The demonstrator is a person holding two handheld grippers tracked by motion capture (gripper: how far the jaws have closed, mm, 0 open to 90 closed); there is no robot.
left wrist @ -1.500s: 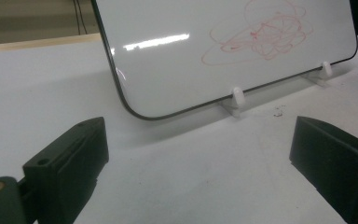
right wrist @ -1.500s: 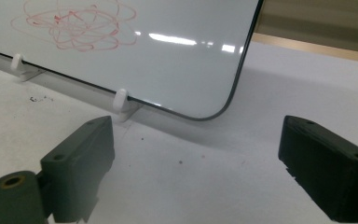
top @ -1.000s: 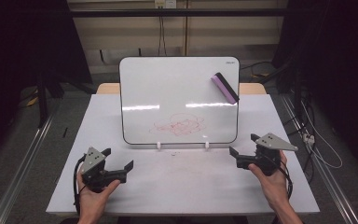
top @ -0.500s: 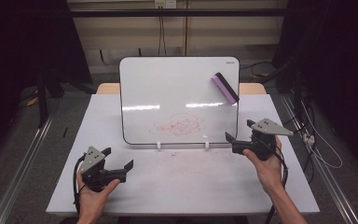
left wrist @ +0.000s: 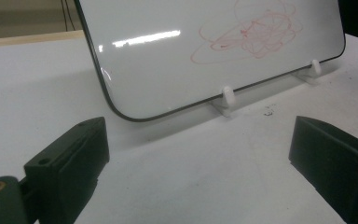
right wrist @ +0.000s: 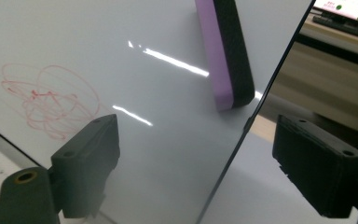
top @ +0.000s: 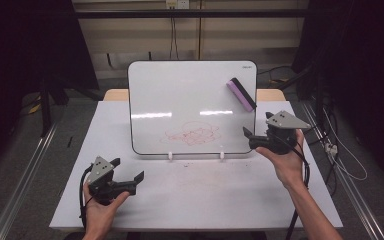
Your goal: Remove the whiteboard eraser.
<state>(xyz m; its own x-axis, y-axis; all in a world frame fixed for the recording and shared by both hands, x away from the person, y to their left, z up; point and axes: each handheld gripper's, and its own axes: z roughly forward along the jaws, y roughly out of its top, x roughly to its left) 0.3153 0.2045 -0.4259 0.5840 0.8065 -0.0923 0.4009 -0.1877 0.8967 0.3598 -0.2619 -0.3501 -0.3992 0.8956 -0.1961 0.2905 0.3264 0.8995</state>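
On table [top: 200, 200]: whiteboard [top: 190, 90] propped near-upright on two white clips, face toward person for reach. Red scribble [top: 194, 133] low on board, presumably erase target. Eraser [top: 241, 94], purple-and-black, stuck to board's upper right corner, felt side on surface. Right gripper [top: 246, 136] at board's right edge below eraser, jaws apart, just been closing slightly, nothing between; likely lining up on eraser. Left gripper [top: 141, 176] low over table, jaws apart, empty, idle.
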